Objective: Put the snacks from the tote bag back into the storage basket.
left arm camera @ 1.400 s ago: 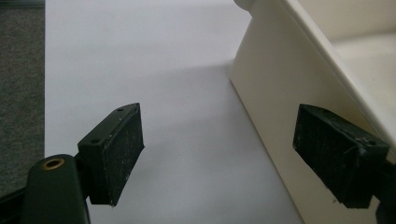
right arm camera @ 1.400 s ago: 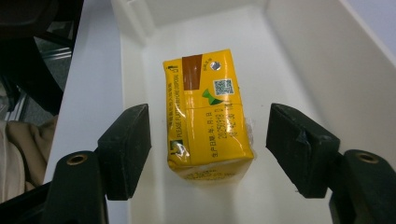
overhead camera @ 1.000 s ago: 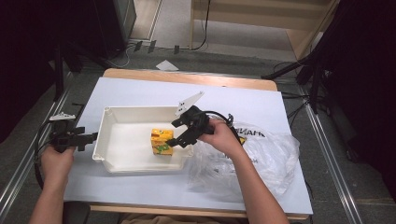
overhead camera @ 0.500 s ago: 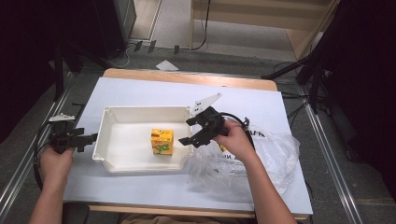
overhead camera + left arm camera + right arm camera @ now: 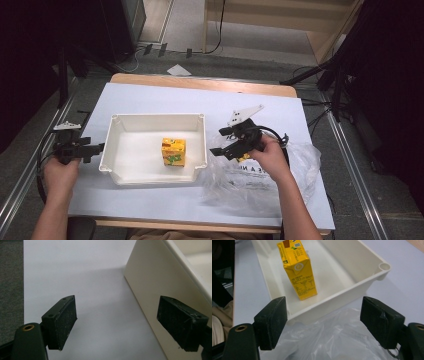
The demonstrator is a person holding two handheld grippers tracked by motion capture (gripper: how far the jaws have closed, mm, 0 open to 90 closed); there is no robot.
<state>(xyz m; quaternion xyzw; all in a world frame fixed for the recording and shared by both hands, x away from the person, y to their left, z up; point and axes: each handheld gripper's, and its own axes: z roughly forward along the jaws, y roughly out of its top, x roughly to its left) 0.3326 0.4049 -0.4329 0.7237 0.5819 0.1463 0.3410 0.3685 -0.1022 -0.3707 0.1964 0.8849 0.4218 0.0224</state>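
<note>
Juice carton [image 5: 173,151], yellow and upright, stood alone inside the white tray [image 5: 150,120] on the table [image 5: 150,97]. Just past the tray's right wall, the right gripper [image 5: 226,142] hung over the clear plastic bag [image 5: 300,165] with jaws spread wide, gripping nothing. At the tray's left wall the left gripper [image 5: 98,146] was equally wide and empty, one jaw beside that wall.

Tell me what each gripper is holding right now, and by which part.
Nothing is held. The right gripper hangs open over the clear plastic bag, the yellow carton standing free in the white tray. The left gripper is open beside the tray's outer wall.
</note>
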